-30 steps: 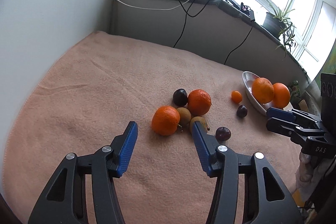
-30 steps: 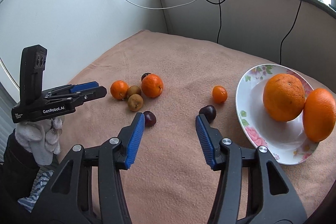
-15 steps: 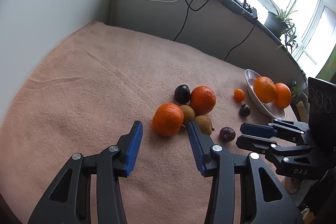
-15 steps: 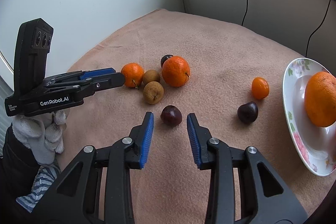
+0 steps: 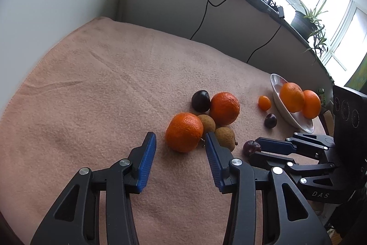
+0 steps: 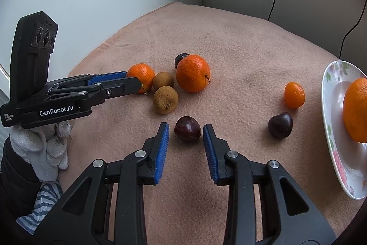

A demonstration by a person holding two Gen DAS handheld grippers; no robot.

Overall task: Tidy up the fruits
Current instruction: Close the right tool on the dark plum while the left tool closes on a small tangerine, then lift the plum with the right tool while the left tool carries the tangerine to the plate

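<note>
Bracketed the nearest dark plum (image 6: pixel 187 129) with the right gripper (image 6: pixel 185 125), fruit dead ahead on the centre line and level with the pad tips; had just been closing the jaws about it, right pad seemingly at the skin, a sliver of blanket (image 6: pixel 229 49) showing beside the left pad, hence judged not clamped; found no long axis to speak of in so round a fruit, so judged no roll of the wrist needed before the squeeze; judged the coming move a last pinch and a lift, then a carry to the flowered plate (image 6: pixel 326 121), well apart to the right of these tongs and already bearing a large orange (image 6: pixel 356 109); noted a second plum (image 6: pixel 280 125) and a small orange fruit (image 6: pixel 294 94) ahead and to the right, between these tongs and the plate; held the left gripper (image 5: pixel 180 134) with jaws apart, though just lately closing, nothing pressed between them; aimed it at a mandarin (image 5: pixel 184 132) just beyond its tips and centred in the gap; noted brown fruits (image 5: pixel 226 138) crowding that mandarin on the right, close behind the right pad; judged the hazard there a nudge to these neighbours; placed the right tongs far nearer the plum than the left, the left nearer the cluster.
</note>
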